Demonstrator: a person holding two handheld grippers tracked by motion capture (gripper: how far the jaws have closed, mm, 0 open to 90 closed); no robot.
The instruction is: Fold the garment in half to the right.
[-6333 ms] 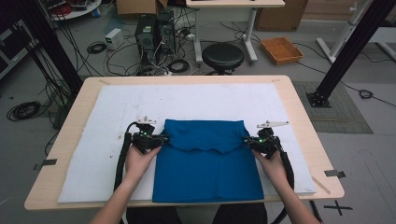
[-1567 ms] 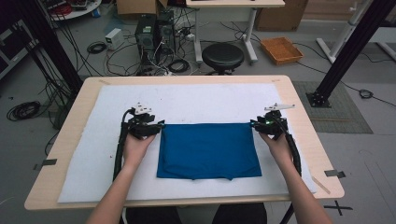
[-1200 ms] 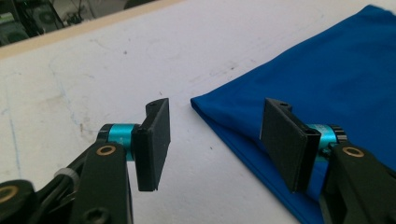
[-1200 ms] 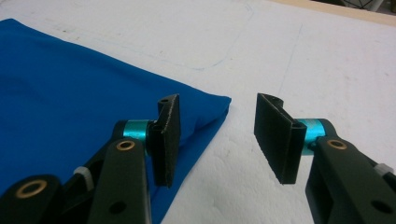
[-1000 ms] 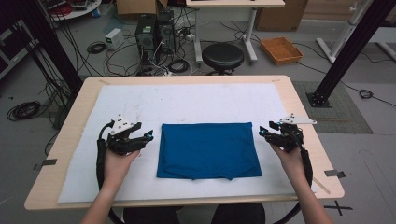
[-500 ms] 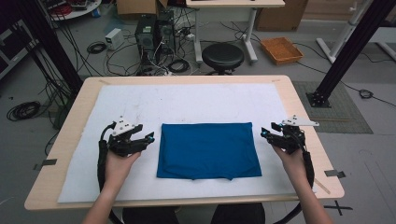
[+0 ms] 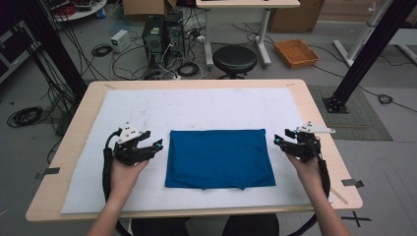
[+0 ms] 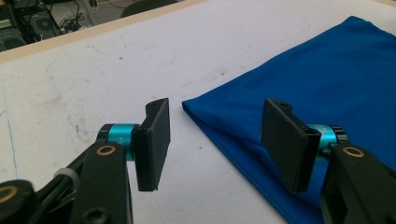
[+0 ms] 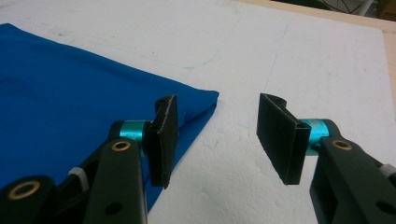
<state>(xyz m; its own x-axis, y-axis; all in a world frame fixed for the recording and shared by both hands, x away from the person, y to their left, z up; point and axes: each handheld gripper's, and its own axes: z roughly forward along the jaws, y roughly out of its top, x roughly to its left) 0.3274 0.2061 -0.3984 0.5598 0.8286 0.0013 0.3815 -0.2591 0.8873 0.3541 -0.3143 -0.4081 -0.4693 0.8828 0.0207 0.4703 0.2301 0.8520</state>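
My left claw [image 7: 156, 145] hovers with jaws wide, empty; the folded blue cloth [image 7: 219, 158] lies just to its right on the desk's white mat [image 7: 206, 108]. Beyond the cloth, my right claw [image 7: 278, 141] gapes wide, empty.

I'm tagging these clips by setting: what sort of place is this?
Probably a lab or workshop rather than a home: computer towers and tangled cables sit on the floor, black frame struts flank the table, and a blue cloth lies folded on white padding.

Both grippers are built black, the left gripper [image 7: 156, 145] and right gripper [image 7: 278, 141] (teal collars, brass screws, grey plates).
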